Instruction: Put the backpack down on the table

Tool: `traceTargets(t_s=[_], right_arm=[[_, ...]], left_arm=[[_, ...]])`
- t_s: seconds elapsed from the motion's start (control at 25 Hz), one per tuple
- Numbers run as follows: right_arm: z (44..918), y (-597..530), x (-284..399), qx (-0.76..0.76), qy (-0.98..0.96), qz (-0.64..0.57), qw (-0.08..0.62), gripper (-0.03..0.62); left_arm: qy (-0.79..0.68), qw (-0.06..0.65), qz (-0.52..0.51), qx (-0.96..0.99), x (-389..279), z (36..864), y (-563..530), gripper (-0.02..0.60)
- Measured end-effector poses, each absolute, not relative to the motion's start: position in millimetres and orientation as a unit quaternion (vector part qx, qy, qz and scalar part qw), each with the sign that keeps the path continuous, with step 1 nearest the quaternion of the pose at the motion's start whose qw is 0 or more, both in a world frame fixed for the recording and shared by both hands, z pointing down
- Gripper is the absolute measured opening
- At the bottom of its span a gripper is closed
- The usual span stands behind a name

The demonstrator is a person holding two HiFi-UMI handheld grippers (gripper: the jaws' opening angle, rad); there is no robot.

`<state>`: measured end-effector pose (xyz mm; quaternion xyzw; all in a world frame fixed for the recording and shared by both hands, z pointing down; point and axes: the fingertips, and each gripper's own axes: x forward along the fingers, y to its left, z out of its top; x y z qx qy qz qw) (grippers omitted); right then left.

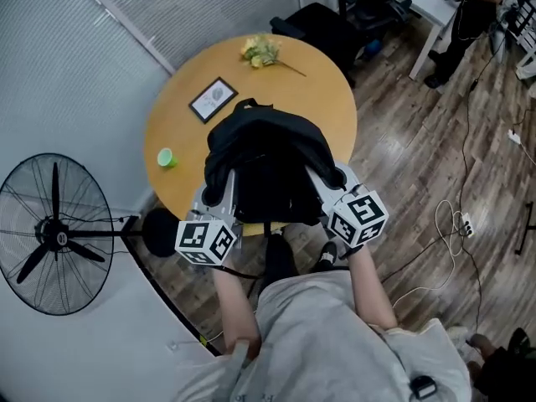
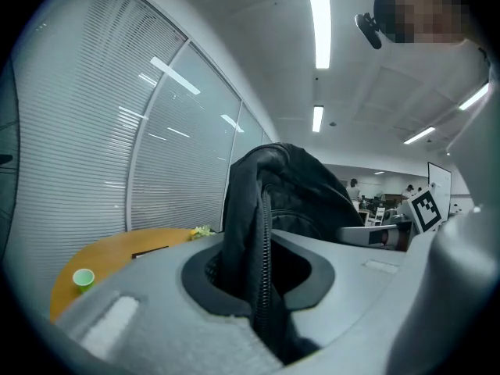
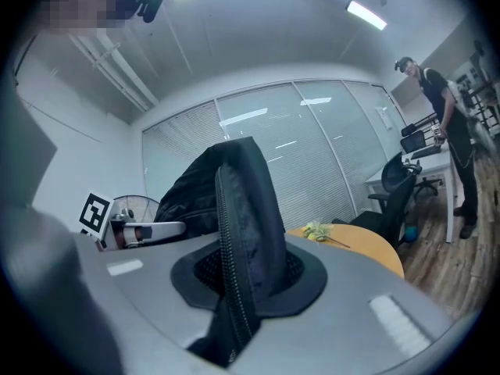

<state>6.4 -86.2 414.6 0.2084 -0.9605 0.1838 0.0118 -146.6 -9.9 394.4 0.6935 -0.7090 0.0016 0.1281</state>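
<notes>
Between the left gripper (image 1: 219, 193) and right gripper (image 1: 329, 184), each clamped on a zippered edge, the backpack (image 1: 266, 153) hangs over the table (image 1: 327, 90) just ahead of them, so best lower both sides together, level, before releasing.

A wood-plank floor (image 1: 402, 166), blind-covered glass walls (image 1: 50, 74), standing fan (image 1: 54, 234), black office chairs (image 1: 368, 7), ceiling strip lights (image 2: 318, 22).
</notes>
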Motion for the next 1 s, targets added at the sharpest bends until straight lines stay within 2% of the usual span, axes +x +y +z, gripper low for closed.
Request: traceTargets(t_s=[0.64,1.0], right_arm=[[496.0,-139.5,-48.4,0.339,-0.896,0.287,0.028,0.055],[519.0,-155.8,-52.5,0.419,-0.865,0.269,0.054,0.057]], left_arm=[[-0.608,0.193,0.079,0.766,-216.5,472.8,-115.1,0.048],[-0.535,0.211,0.062,0.816,-224.8,504.1,-157.3,0.048]])
